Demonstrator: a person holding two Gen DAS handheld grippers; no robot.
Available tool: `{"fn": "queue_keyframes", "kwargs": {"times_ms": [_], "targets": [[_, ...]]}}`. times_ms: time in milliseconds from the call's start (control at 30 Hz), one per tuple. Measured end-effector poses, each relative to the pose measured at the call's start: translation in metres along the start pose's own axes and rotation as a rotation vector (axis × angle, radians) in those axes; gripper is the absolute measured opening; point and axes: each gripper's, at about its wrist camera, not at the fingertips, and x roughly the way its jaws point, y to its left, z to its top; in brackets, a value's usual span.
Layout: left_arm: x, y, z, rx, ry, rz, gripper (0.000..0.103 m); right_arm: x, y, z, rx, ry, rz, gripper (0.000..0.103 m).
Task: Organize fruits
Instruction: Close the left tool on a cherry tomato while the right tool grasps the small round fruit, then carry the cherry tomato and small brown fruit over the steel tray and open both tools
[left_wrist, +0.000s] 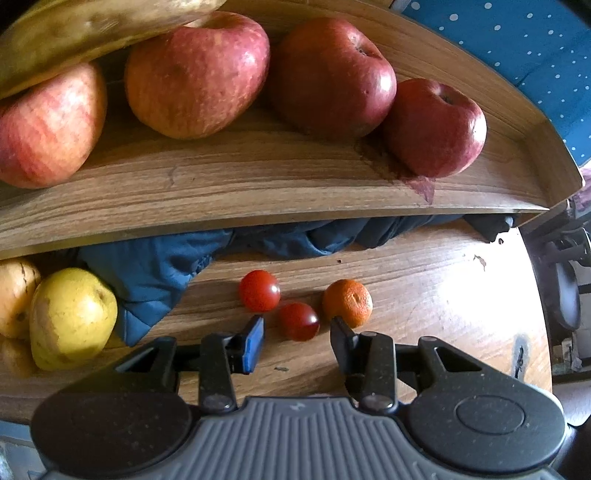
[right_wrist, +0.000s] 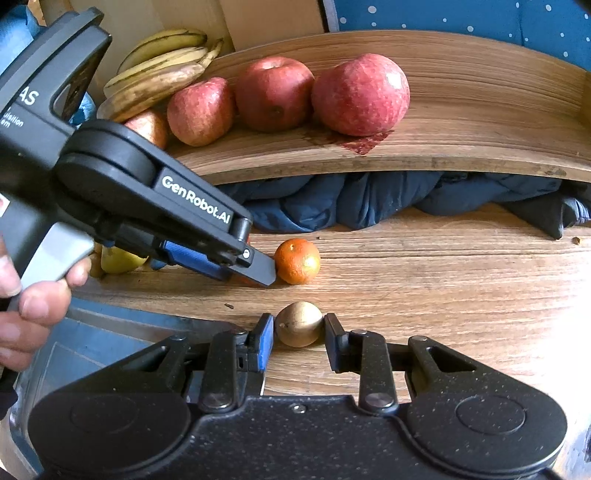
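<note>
Wooden table (left_wrist: 424, 280) carries a raised wooden tray (left_wrist: 258, 184) with four apples (left_wrist: 195, 74) in a row and a banana bunch (right_wrist: 159, 70) at its left end, two or three yellowish pears (left_wrist: 70, 317) below, blue cloth (left_wrist: 155, 273) under the tray. Loose on the table: two cherry tomatoes (left_wrist: 259, 290), one small orange (left_wrist: 347, 302), one small brownish-gold fruit (right_wrist: 299, 324).

Left gripper (left_wrist: 297, 325) is open around the nearer tomato (left_wrist: 298, 321), right gripper (right_wrist: 298, 325) open around the gold fruit; judgement: centre each, squeeze softly so the tomato isn't crushed, and keep the left finger from nudging the orange it touches.
</note>
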Motion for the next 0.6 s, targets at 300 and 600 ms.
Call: {"fn": "queue_keyframes", "kwargs": {"times_ms": [300,600], "targets": [[-0.002,-0.005,-0.009,-0.017,-0.015,0.039,0.025,-0.002,0.000,0.001,-0.026,0.005,0.043,0.031],[-0.023,0.003,-0.028,-0.025,-0.040,0.019,0.025,-0.015,0.012,0.005,-0.052,-0.012,0.033,0.031]]}}
